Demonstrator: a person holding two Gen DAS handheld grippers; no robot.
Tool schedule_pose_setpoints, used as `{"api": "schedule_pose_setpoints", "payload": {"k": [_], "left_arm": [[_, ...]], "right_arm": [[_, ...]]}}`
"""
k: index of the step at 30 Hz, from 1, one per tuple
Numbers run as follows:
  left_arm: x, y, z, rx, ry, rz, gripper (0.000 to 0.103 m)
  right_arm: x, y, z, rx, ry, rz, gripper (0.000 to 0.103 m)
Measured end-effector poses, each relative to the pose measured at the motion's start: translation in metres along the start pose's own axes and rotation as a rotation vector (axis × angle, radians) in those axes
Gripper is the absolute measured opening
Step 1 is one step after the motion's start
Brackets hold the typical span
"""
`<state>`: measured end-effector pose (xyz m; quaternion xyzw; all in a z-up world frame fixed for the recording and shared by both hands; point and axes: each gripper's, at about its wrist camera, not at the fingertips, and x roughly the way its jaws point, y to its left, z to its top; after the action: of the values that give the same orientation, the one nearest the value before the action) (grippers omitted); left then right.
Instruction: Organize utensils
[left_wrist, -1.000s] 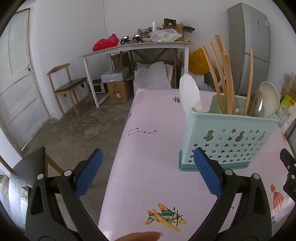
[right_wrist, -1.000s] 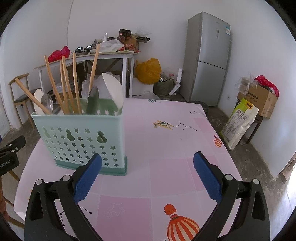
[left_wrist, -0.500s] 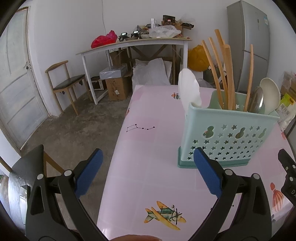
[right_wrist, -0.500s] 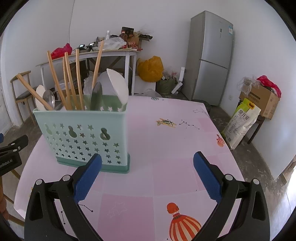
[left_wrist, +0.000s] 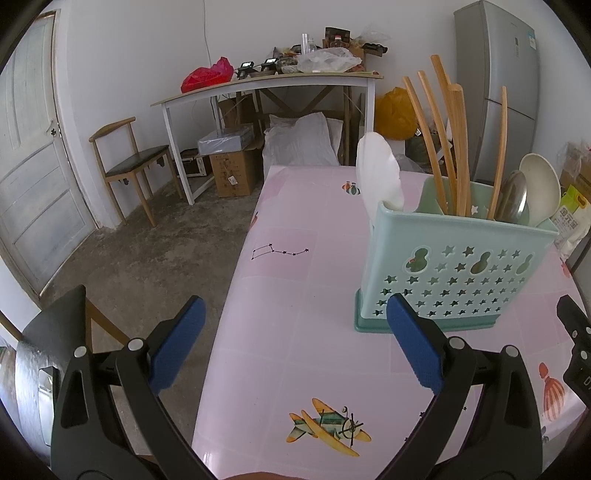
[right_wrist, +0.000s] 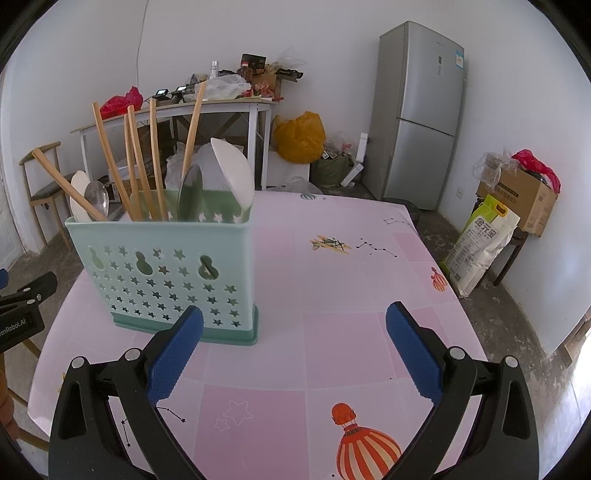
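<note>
Utensils upright in mint holder (right_wrist: 166, 273), chopsticks (right_wrist: 140, 162), spoons (right_wrist: 232, 173), left gripper (left_wrist: 295, 343) and right gripper (right_wrist: 295, 347) spread, empty

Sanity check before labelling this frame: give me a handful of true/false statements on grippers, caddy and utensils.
1. Both grippers are open and empty. True: the left gripper and right gripper hold nothing.
2. The caddy lies tipped on its side. False: the caddy stands upright on the table.
3. Chopsticks stand in the caddy. True: several chopsticks lean out of its top.
4. A loose spoon lies on the table beside the caddy. False: every spoon in view, such as the white spoon, is in the caddy.
5. The right gripper clamps the caddy wall. False: its jaws are spread apart, short of the caddy.
</note>
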<state>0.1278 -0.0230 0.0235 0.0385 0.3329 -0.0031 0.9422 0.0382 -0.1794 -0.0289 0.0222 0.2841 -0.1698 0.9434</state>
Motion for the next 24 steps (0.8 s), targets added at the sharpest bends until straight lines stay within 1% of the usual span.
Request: {"api": "schedule_pose_setpoints", "payload": {"k": [24], "left_arm": [[0.0005, 0.0004, -0.0005, 0.001, 0.001, -0.001, 0.095]], "right_arm": [[0.0, -0.0021, 0.0014, 0.001, -0.001, 0.0, 0.096]]}}
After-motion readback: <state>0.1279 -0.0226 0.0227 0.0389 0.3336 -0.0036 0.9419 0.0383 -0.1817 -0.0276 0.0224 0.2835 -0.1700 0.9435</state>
